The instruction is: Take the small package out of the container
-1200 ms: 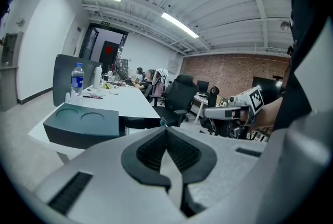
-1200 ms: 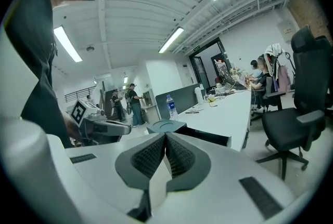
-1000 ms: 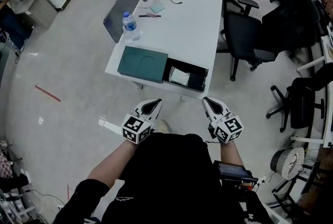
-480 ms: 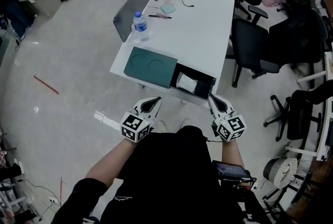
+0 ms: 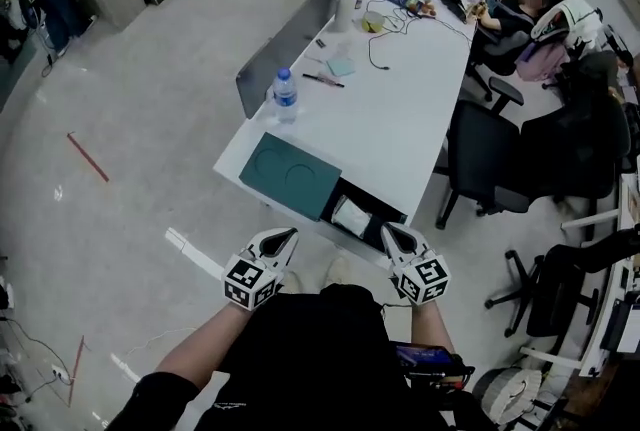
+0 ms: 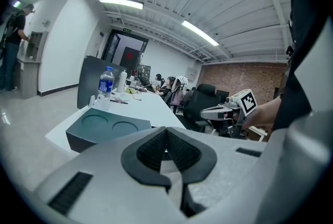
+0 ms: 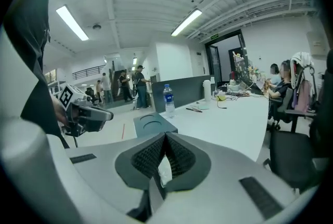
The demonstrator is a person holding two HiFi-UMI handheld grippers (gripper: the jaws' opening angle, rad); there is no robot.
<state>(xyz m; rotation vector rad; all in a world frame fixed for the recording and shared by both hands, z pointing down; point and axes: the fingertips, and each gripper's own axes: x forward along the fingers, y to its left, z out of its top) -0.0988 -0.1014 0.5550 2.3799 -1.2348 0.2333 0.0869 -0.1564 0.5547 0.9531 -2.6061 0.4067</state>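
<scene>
Only part of small package (image 5: pixel 352 216) shows inside open container (image 5: pixel 292 178).

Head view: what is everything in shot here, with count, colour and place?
table: one, white, centre.
box: one, dark green, table's near end.
container: one, black, open, right of the box.
package: one, white, inside the container.
water bottle: one, clear, blue cap, behind the box.
cup: one, white, table's far half.
office chairs: several, black, right of the table.
left gripper: one, white, shut, empty, short of the box.
right gripper: one, white, shut, empty, short of the container.
</scene>
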